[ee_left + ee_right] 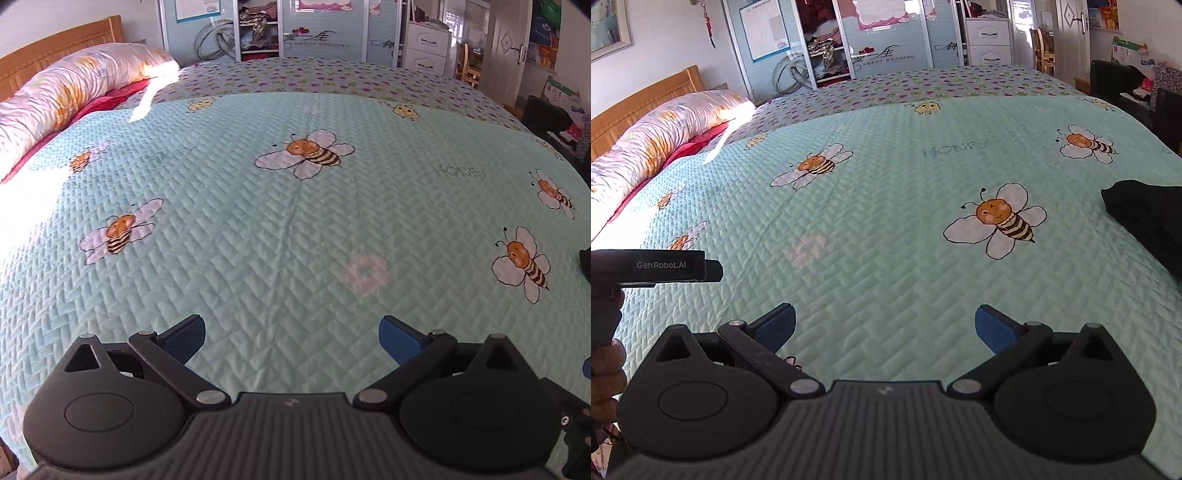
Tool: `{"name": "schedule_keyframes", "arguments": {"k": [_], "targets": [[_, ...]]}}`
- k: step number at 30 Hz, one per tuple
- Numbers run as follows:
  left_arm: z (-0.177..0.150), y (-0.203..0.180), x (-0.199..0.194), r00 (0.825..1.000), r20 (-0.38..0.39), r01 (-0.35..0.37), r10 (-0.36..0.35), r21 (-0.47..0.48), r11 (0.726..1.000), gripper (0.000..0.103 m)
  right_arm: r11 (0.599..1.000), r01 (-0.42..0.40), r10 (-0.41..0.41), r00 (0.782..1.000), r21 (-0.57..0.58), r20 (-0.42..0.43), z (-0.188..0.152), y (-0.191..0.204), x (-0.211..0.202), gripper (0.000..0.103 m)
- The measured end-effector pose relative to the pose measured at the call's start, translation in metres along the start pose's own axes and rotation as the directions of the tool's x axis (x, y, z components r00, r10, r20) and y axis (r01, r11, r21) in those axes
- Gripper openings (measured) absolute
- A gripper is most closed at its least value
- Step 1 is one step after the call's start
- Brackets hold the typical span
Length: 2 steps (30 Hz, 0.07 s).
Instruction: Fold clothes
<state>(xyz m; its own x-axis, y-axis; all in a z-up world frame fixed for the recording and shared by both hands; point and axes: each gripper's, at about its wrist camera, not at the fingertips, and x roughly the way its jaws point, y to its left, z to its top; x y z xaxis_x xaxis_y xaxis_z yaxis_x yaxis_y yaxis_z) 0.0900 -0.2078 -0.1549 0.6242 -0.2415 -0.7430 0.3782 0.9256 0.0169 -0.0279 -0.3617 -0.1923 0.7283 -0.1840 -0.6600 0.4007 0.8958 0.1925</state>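
a dark garment (1148, 221) is seen lying on the bedspread (886, 206) at the right edge of the right wrist view, just to the right of the big bee print (997, 221). only its left end is shown, a blunt rounded corner; the rest is cut off by the frame, so its long axis cannot be told for certain, though it appears to run off to the right and toward the near edge. in the left wrist view only a small dark sliver (585, 260) is caught at the far right, beyond another bee print, and it is probably the same garment.

the garment is judged to lie ahead and to the right of both grippers. the right gripper (884, 325) is the nearer one, yet well apart from the cloth; the left gripper (291, 336) is farther off, to the left. a reach to the right by the right gripper is judged to be called for first.

both grippers are held with their blue pads spread wide and nothing between them, over bare bedspread. the folding is judged not yet begun.

as for writing, "honey" (955, 149) is read on the bedspread above the bee. "genrobot.ai" is read on the side of the left gripper's body (665, 266), seen left of the bee, with a hand (607, 373) under it. "sweet wedding" (888, 59) is read on the wardrobe door beyond the bed. a rolled flowered quilt (665, 125) lies far to the left by the wooden headboard (646, 96).
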Motion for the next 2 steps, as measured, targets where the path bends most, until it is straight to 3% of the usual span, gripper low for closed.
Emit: {"name": "schedule_keyframes", "arguments": {"k": [2], "targets": [[0.0058,-0.0118,0.0076,1.0,-0.012,0.028,-0.028,0.005,1.0,0.103,1.0,0.009,-0.009,1.0,0.022,-0.002,0.0014,-0.0105,0.0057,0.102]]}}
